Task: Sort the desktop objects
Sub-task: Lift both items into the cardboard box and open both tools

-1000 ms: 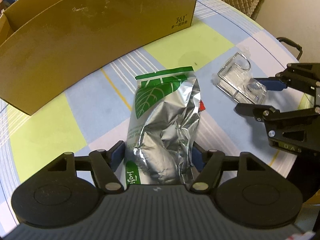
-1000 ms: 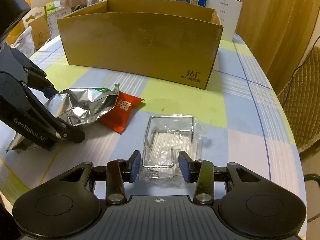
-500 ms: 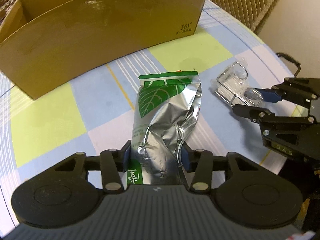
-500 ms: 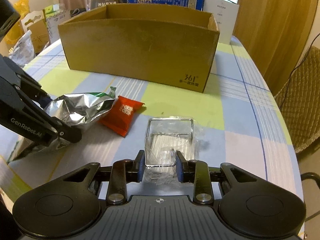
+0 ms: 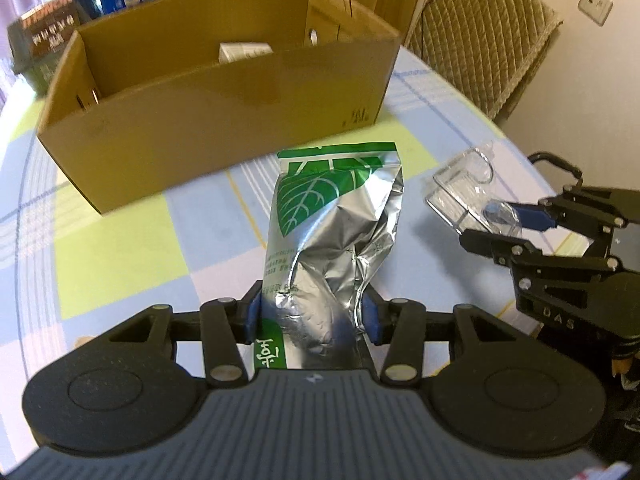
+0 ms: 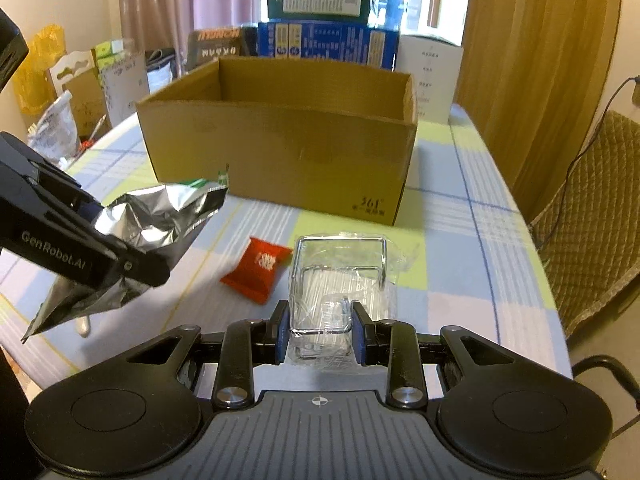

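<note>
Foil pouch [image 5: 332,240] pinched in left claw [image 5: 312,316], wrapped wire rack [image 6: 340,280] in right claw [image 6: 320,334]; clear far cardboard box [image 6: 280,136] rim before release.

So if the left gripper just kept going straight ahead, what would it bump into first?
Probably the cardboard box. The left gripper holds the foil bag, whose top end leads toward the box's near wall. Whether it would clear the rim is unclear.

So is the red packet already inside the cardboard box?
No, the red packet lies on the tablecloth in front of the cardboard box, not inside it.
</note>
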A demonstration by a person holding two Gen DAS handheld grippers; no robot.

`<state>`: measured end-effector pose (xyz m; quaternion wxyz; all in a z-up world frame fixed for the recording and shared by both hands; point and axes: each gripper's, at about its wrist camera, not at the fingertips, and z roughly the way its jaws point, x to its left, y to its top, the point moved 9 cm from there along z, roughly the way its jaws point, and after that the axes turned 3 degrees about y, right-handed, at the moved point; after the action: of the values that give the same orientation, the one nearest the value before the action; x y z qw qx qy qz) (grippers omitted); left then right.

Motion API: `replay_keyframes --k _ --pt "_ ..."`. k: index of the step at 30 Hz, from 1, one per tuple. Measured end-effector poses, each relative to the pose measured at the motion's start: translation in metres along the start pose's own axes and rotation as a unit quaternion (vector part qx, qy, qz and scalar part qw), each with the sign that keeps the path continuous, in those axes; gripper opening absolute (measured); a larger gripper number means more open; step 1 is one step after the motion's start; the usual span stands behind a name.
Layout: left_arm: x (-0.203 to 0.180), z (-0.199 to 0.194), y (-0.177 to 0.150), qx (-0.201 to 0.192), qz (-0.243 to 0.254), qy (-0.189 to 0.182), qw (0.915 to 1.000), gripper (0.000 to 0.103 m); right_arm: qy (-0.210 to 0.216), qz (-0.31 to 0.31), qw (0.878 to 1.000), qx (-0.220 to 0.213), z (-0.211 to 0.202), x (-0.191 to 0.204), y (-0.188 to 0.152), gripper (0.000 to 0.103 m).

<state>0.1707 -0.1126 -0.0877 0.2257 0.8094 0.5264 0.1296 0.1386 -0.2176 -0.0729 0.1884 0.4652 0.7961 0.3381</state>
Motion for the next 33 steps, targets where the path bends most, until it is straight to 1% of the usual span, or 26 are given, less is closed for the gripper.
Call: replay_keyframes --k 5,8,18,22,25,33 --pt "0.002 -0.022 0.016 -0.019 0.008 0.005 0.9998 0.043 0.003 -0.003 1.000 -0.014 -0.013 0.000 0.015 0.028" --pt "0.011 -0.035 0.031 -0.031 0.016 0.018 0.9992 0.043 0.004 -0.004 1.000 -0.026 -0.020 -0.002 0.031 0.028" --pt "0.047 -0.075 0.093 -0.070 0.018 0.041 0.9965 0.043 0.024 -0.027 0.997 -0.066 -0.026 0.004 0.108 0.028" --pt "0.066 -0.082 0.121 -0.082 0.013 0.051 0.9952 0.043 0.040 -0.034 0.996 -0.071 -0.015 0.008 0.142 0.028" --pt "0.080 -0.079 0.139 -0.084 0.007 0.058 0.9948 0.043 0.043 -0.045 0.995 -0.073 -0.002 0.010 0.164 0.028" --pt "0.119 -0.049 0.178 -0.072 -0.012 0.067 0.9951 0.043 0.057 -0.051 0.995 -0.059 0.050 0.009 0.209 0.028"
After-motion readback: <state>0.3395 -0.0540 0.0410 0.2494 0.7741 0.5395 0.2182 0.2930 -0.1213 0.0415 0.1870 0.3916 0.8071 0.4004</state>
